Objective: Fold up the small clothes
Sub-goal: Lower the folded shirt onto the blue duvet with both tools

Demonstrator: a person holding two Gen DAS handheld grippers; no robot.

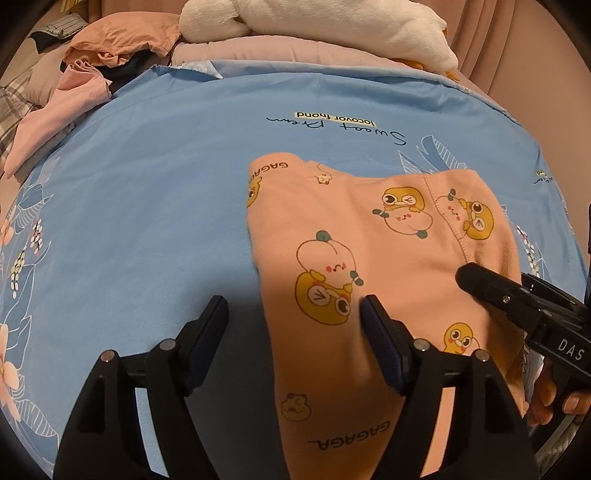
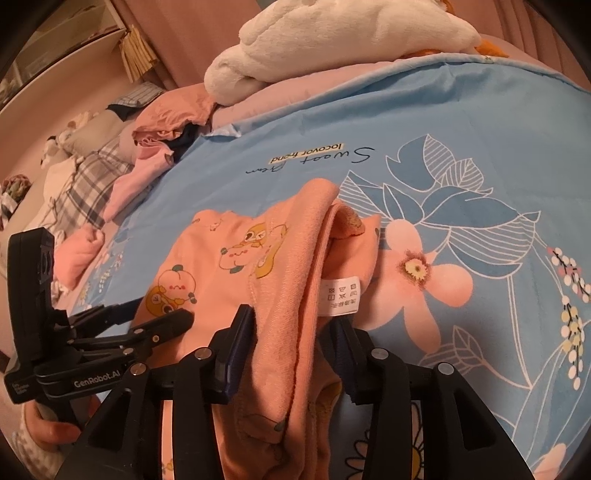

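Black fingers of the left gripper (image 1: pixel 295 314) stand spread wide, straddling the near-left edge of the peach cartoon-print garment (image 1: pixel 369 251); pads not pressing it. Garment lies folded on the blue floral sheet (image 1: pixel 147 203), right of centre. Around: heap of pink clothes (image 1: pixel 55 118) at the sheet's far left, white plush blanket (image 1: pixel 314 22) beyond, both well apart from the work. Right gripper (image 2: pixel 291 332) tilts downward, jaws partly apart, the garment's ribbed edge and its white care label (image 2: pixel 338 295) between them; whether the pads touch, unclear. A hand (image 2: pixel 48 428) holds the left gripper's handle.
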